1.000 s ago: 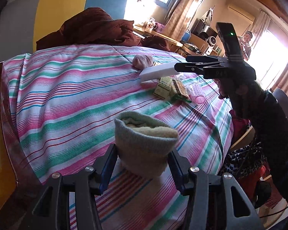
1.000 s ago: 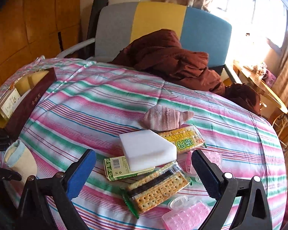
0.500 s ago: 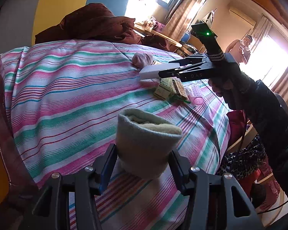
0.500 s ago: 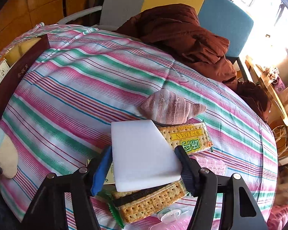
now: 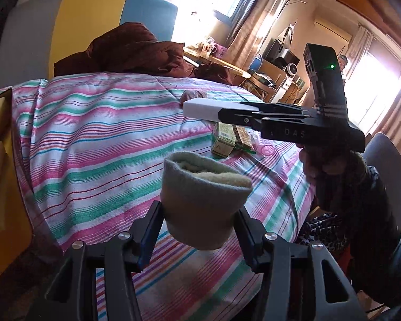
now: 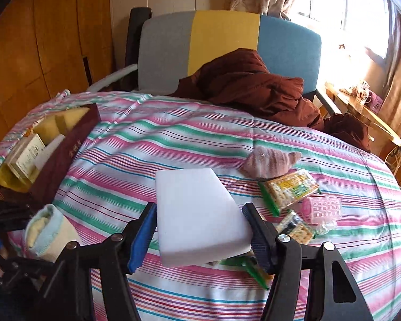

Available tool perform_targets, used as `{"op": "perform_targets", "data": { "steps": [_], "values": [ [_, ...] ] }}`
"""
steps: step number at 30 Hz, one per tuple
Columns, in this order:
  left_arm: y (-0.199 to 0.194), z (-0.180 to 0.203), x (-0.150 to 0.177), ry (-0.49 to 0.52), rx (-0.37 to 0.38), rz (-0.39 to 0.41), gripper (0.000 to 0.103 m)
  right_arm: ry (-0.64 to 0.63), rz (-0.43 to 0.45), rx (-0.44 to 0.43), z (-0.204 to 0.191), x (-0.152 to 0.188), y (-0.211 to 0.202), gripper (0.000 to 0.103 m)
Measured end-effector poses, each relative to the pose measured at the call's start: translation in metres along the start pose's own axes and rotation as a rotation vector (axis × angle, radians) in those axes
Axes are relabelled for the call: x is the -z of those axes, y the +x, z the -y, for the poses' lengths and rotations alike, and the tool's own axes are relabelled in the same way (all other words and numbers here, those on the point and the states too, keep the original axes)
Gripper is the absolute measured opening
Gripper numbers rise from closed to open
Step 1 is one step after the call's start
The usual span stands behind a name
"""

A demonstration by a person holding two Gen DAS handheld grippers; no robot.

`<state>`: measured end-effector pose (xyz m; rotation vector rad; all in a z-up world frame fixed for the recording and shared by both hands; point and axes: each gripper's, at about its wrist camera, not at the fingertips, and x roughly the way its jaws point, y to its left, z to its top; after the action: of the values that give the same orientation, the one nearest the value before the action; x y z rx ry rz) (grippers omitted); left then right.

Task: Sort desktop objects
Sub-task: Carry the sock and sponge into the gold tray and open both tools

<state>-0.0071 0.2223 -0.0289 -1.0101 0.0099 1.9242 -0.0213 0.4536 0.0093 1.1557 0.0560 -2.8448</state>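
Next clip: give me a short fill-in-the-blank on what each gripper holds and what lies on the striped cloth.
1. The right gripper is shut on a ___ sponge block.
2. The left gripper is shut on a rolled ___.
3. The dark red box has a ___ lining.

Missing words: white; sock; yellow

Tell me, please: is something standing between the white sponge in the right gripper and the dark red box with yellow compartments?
Nothing visible does. The right gripper holds the white sponge above the striped cloth, and the stretch of cloth toward the dark red box is bare. The rolled sock in the left gripper sits lower, beside that path.
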Motion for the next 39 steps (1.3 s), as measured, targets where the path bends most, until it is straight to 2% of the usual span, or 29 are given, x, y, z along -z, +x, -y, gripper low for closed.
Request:
{"op": "perform_targets", "data": {
  "steps": [7, 16, 21, 27, 35, 39],
  "values": [
    [-0.057, -0.010, 0.014, -0.042, -0.026, 0.088, 0.054, 0.042, 0.071, -0.104, -0.058, -0.018, 0.005, 0.065],
    [-0.150, -0.069, 0.044, -0.198, -0.174, 0.250, 0.054, 0.012, 0.107, -0.201, -0.161, -0.056, 0.011, 0.065],
    [-0.178, -0.104, 0.061, -0.276, -0.250, 0.295, 0.054, -0.039, 0.069, -0.171, -0.220, -0.066, 0.026, 0.065],
    [-0.194, -0.125, 0.074, -0.308, -0.252, 0.331, 0.054, -0.097, 0.002, -0.108, -0.271, -0.073, 0.057, 0.065],
    [-0.203, -0.143, 0.091, -0.354, -0.231, 0.350, 0.054, -0.091, -0.074, -0.041, -0.296, -0.084, 0.102, 0.066],
    [-0.207, -0.149, 0.096, -0.368, -0.233, 0.356, 0.054, -0.044, -0.131, -0.073, -0.299, -0.079, 0.119, 0.068]
  ]
}}
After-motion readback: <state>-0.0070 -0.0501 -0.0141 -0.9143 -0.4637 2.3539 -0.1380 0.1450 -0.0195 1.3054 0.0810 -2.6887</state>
